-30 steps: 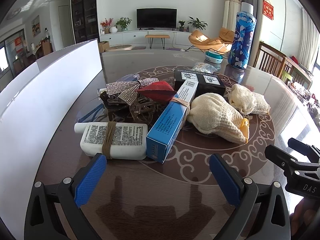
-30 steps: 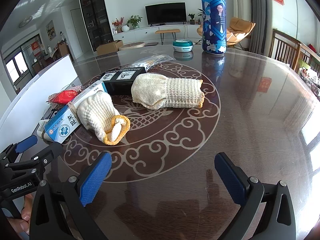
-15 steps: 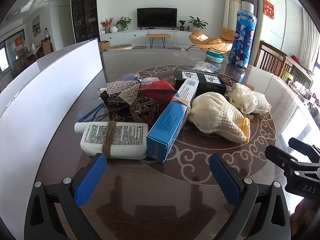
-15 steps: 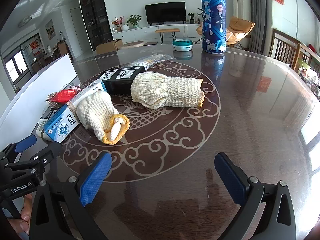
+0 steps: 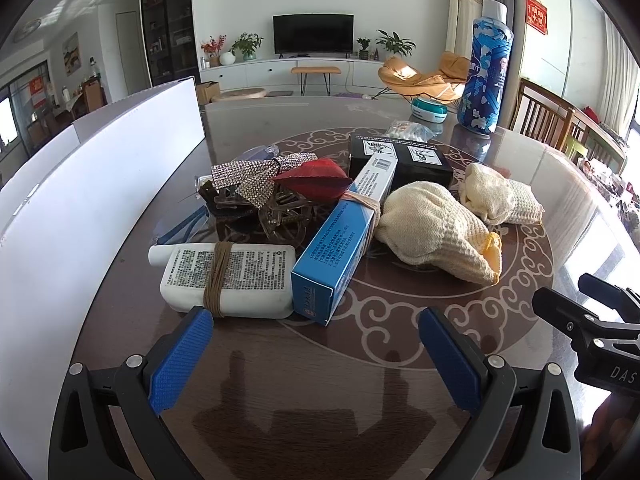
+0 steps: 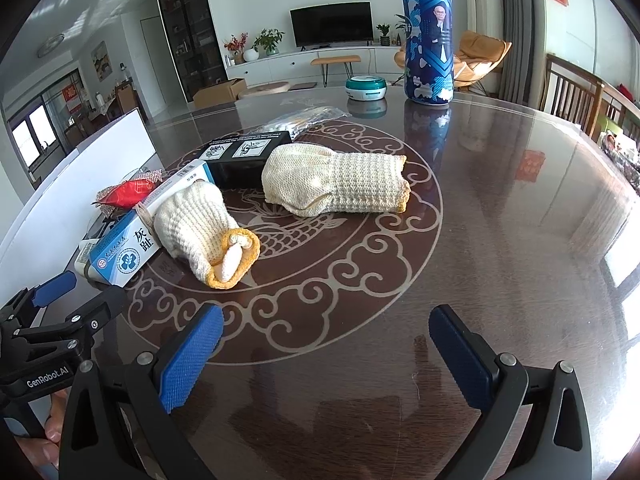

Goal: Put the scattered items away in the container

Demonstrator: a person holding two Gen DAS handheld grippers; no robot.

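Left wrist view: left gripper (image 5: pixel 316 342) hovering with jaws apart, empty, near white bottle (image 5: pixel 228 278).
Right gripper (image 6: pixel 326 350): hanging wide apart, empty.
Items: blue box (image 5: pixel 340 240), gloves (image 6: pixel 336 184) lying on tabletop (image 6: pixel 500 240).
Container (image 5: pixel 80 200): sitting left.
Progress: seemingly nothing tidied.

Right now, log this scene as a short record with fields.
left gripper: open, empty, low over the table
right gripper: open, empty
nearest to left gripper: white bottle lying flat, cord around it
beside it: blue box
gloves: rolled glove; flat glove
container: white bin at left
upright: blue bottle
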